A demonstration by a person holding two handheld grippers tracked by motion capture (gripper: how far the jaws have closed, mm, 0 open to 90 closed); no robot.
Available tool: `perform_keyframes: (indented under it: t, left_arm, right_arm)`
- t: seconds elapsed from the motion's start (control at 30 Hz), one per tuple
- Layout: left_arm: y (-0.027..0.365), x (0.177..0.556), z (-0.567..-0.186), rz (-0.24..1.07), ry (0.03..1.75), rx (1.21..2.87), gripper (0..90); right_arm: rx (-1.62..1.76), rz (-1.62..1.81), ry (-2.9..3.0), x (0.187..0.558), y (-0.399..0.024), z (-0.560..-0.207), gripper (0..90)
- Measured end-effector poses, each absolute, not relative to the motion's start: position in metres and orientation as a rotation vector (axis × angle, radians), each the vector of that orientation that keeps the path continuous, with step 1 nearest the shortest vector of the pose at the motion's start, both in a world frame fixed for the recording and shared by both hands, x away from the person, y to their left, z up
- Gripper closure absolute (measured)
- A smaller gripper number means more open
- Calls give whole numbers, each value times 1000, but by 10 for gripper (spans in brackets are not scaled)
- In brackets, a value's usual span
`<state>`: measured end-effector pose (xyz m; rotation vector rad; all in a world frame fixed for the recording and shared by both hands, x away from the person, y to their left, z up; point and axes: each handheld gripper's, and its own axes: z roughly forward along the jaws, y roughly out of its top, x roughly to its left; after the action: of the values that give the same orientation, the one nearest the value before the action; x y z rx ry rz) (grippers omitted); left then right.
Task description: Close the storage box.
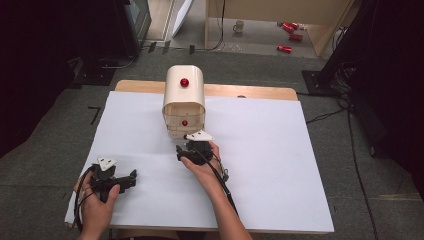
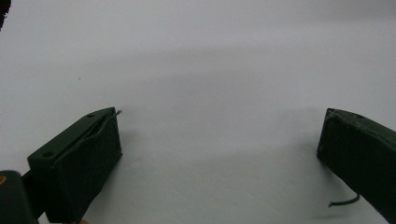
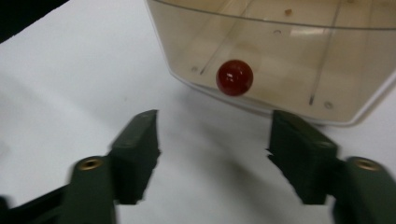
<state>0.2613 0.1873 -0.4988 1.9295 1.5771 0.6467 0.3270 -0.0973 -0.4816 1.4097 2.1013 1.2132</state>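
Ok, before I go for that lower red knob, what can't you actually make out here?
- High view: the right tool hides the bottom edge of the cream drawer unit.
- Right gripper view: the top edge cuts off the drawer, so its full contents are unknown.
- High view: the red items and cup on the floor are too small to identify.
- Left gripper view: the left tool faces bare white table.

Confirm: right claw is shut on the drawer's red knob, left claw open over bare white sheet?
Not quite. The right claw is open and short of the red knob, with white sheet showing between; see the right gripper view. The left claw is indeed open over bare sheet.
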Motion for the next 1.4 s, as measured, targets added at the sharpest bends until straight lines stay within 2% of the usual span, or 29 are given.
perform_keyframes:
  t: [0.03,0.07,0.13,0.5,1.4]
  left_arm:
    - [187,261,-499,647,1577,1930,0]
    - [187,261,-499,647,1577,1930,0]
    - [187,261,-499,647,1577,1930,0]
    - [187,261,-499,648,1577,1929,0]
    - [187,261,-499,647,1576,1931,0]
  right_arm:
    - [1403,1210,2112,325,-99,-481,253]
    - [1390,1204,2132,322,-103,-481,153]
    - [1385,1207,2138,320,-106,-481,134]
    - [1456,1179,2059,301,-159,-481,102]
    - [1675,988,1814,249,-306,-485,102]
